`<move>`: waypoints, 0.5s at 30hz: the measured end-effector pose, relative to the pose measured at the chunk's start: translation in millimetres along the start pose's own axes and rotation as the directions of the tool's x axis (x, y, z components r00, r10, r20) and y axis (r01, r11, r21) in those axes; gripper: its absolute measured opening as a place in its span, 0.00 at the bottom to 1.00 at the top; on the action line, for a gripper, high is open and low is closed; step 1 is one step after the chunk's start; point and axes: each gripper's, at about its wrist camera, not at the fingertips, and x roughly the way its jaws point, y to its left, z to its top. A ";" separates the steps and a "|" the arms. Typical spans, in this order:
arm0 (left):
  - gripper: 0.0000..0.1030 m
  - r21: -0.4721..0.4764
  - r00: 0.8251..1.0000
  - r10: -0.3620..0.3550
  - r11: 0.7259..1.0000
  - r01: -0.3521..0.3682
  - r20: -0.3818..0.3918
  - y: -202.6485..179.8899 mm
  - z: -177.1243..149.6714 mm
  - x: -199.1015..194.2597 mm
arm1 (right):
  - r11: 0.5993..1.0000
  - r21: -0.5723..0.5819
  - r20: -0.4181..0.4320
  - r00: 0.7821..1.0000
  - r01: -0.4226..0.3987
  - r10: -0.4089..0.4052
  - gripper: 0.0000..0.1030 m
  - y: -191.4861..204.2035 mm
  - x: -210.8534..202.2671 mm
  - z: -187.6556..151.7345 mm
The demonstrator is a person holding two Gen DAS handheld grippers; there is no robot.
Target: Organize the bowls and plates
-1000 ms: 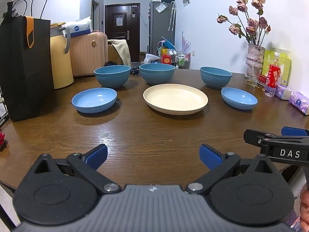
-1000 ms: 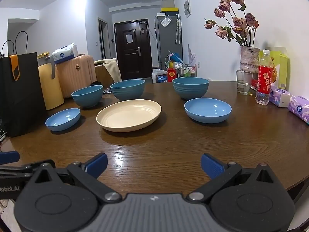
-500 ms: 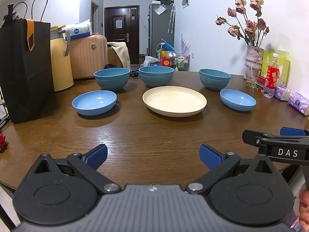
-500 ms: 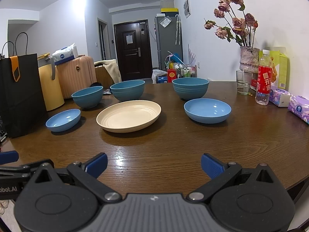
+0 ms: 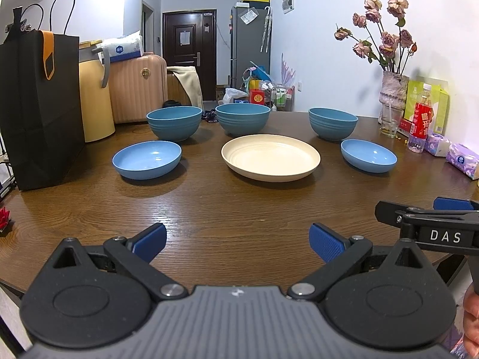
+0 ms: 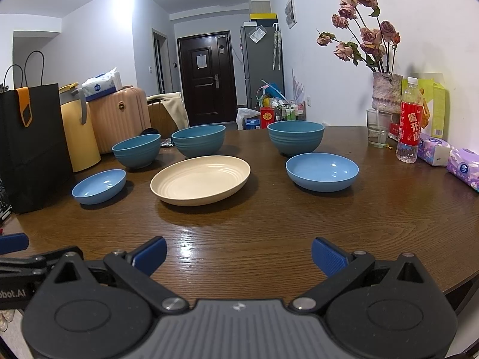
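Note:
A cream plate lies mid-table. Two shallow light-blue plates flank it: the left one and the right one. Behind stand three deep teal bowls: left, middle, right. My left gripper and right gripper hover open over the table's near edge, nothing between the blue pads. The right gripper also shows at the edge of the left wrist view.
A black paper bag stands on the table's left end. At the right end are a vase of dried roses, a glass, a red-labelled bottle and tissue packs. Suitcases stand behind the table.
Both wrist views shift only slightly; the dishes sit a touch lower in the left view. Both grippers stay open, and no dish has moved.

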 end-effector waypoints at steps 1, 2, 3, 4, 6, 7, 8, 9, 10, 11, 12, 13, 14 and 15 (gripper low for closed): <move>1.00 0.000 1.000 0.000 1.000 0.000 0.000 0.3 0.2 -0.2 | 1.000 0.000 0.000 1.000 0.000 0.000 1.00 0.0 0.0 0.0; 1.00 -0.001 1.000 -0.001 1.000 0.001 0.000 0.5 0.2 -0.3 | 1.000 0.000 0.000 1.000 0.000 0.000 1.00 0.0 0.0 0.0; 1.00 0.000 1.000 0.000 1.000 0.000 0.000 -0.2 -0.1 -0.1 | 1.000 0.000 0.000 1.000 0.000 0.000 1.00 0.0 0.1 0.0; 1.00 0.000 1.000 0.000 1.000 0.000 0.001 0.0 0.0 -0.4 | 1.000 0.000 0.000 1.000 0.000 0.000 1.00 0.0 0.1 -0.1; 1.00 0.000 1.000 0.000 1.000 0.000 0.000 -0.4 0.0 -0.1 | 1.000 0.000 0.001 1.000 0.000 0.000 1.00 0.0 0.2 -0.1; 1.00 0.000 1.000 0.000 1.000 0.000 0.000 -0.3 -0.1 -0.2 | 1.000 0.000 0.000 1.000 0.000 0.000 1.00 0.0 0.3 0.0; 1.00 0.000 1.000 -0.001 1.000 0.001 0.000 -0.1 0.0 -0.3 | 1.000 0.001 0.000 1.000 0.000 0.000 1.00 0.0 0.3 0.0; 1.00 -0.001 1.000 -0.001 1.000 0.001 0.001 -0.1 0.0 -0.4 | 1.000 0.001 0.000 1.000 0.000 0.000 1.00 0.0 0.2 0.0; 1.00 0.000 1.000 0.000 1.000 0.000 0.001 -0.3 0.1 -0.5 | 1.000 0.001 0.000 1.000 0.000 0.000 1.00 0.0 0.3 -0.1; 1.00 0.000 1.000 0.001 1.000 -0.001 0.001 -0.6 0.0 -0.3 | 1.000 0.001 0.000 1.000 0.000 0.000 1.00 -0.1 0.3 -0.1; 1.00 -0.001 1.000 0.001 1.000 -0.001 0.000 -0.2 0.1 -0.5 | 1.000 0.001 0.000 1.000 0.000 0.000 1.00 -0.1 0.3 -0.1; 1.00 0.000 1.000 0.001 1.000 -0.001 0.002 -0.2 0.5 -1.1 | 1.000 0.001 0.000 1.000 0.000 0.000 1.00 -0.2 0.2 -0.2; 1.00 0.001 1.000 0.001 1.000 -0.001 0.002 -0.6 0.4 -0.9 | 1.000 0.001 0.001 1.000 -0.001 0.001 1.00 -0.1 0.3 -0.2; 1.00 0.001 1.000 0.002 1.000 -0.002 0.002 -0.6 0.5 -0.9 | 1.000 0.001 0.001 1.000 0.000 0.000 1.00 -0.2 0.4 -0.2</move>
